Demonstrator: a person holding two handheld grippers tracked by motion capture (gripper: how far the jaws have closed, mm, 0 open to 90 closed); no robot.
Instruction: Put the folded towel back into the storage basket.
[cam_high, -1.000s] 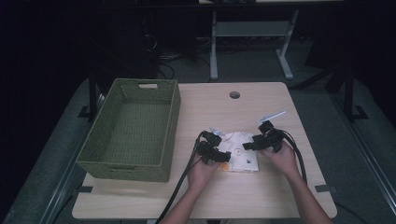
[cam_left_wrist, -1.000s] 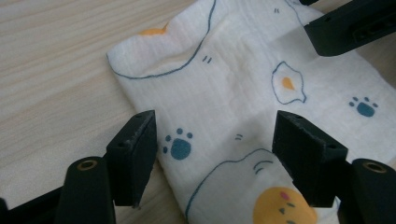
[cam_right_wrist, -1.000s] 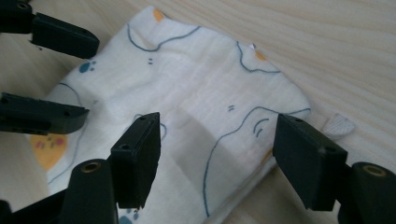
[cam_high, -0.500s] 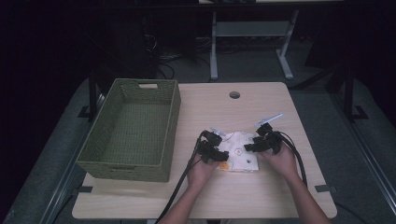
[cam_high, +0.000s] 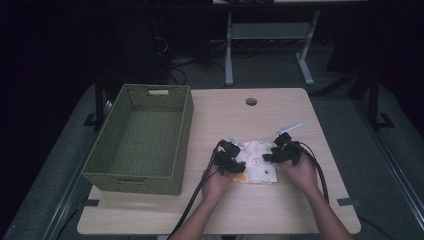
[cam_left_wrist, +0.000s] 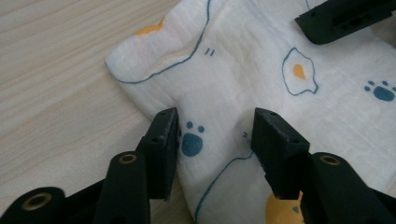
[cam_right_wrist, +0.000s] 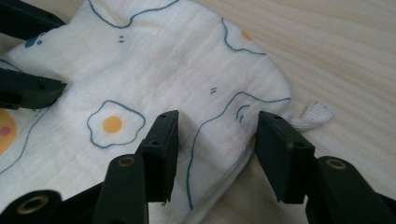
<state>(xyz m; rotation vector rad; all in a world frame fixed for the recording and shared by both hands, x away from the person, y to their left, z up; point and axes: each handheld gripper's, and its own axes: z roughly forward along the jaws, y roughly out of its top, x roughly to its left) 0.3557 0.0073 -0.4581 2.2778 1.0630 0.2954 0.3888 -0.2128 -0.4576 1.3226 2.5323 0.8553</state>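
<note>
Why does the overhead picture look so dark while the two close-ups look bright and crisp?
High view: the table is lit, the room behind nearly black. Left gripper view: cloth evenly lit, print sharp, the left hand-held gripper casting soft shadows. Right gripper view: similar, wood grain clear, no glare.

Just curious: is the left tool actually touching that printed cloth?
Touching. In the left gripper view, the left tool stands open with both jaws pressed down on the printed cloth, fabric lying between them.
</note>
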